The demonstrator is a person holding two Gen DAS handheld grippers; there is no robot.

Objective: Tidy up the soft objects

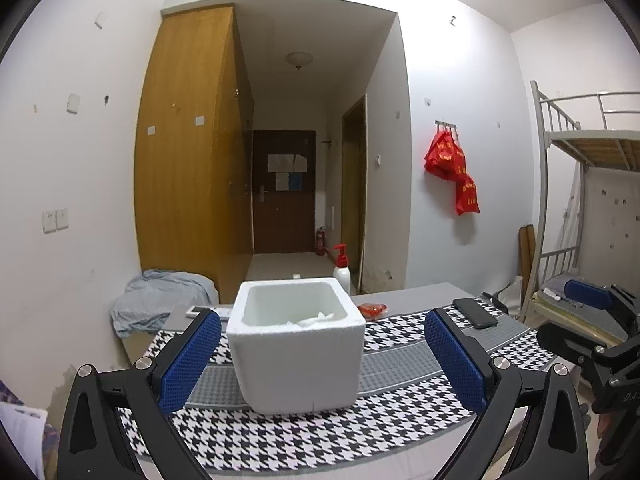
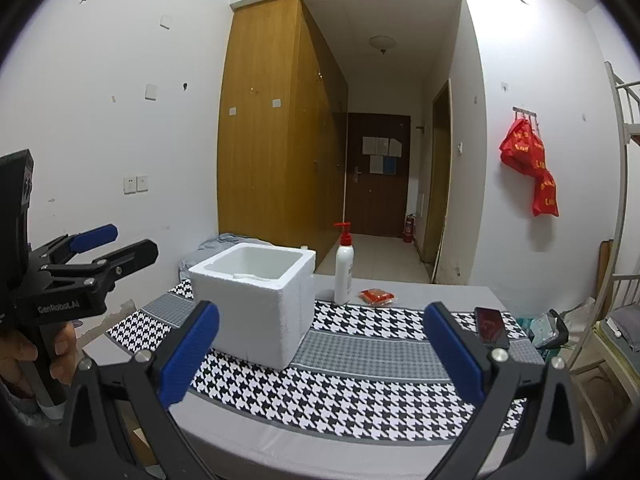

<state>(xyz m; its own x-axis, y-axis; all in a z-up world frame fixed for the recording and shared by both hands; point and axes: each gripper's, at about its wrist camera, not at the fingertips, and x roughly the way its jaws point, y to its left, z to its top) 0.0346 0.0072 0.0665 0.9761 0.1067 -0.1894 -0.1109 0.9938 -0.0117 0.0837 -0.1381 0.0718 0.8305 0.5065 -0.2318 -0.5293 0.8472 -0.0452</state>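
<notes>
The white foam box (image 1: 296,344) stands on the houndstooth cloth (image 2: 360,392) near the table's left end, and some white soft material (image 1: 316,320) already lies in its bottom right corner, so part of the sorting looks done. Both the left gripper (image 1: 322,360) and the right gripper (image 2: 320,354) hang with jaws wide and empty. The one loose soft candidate left seems to be the red packet (image 2: 376,296), far right of the pump bottle (image 2: 344,268); the phone (image 2: 492,326) is likely no part of it.
</notes>
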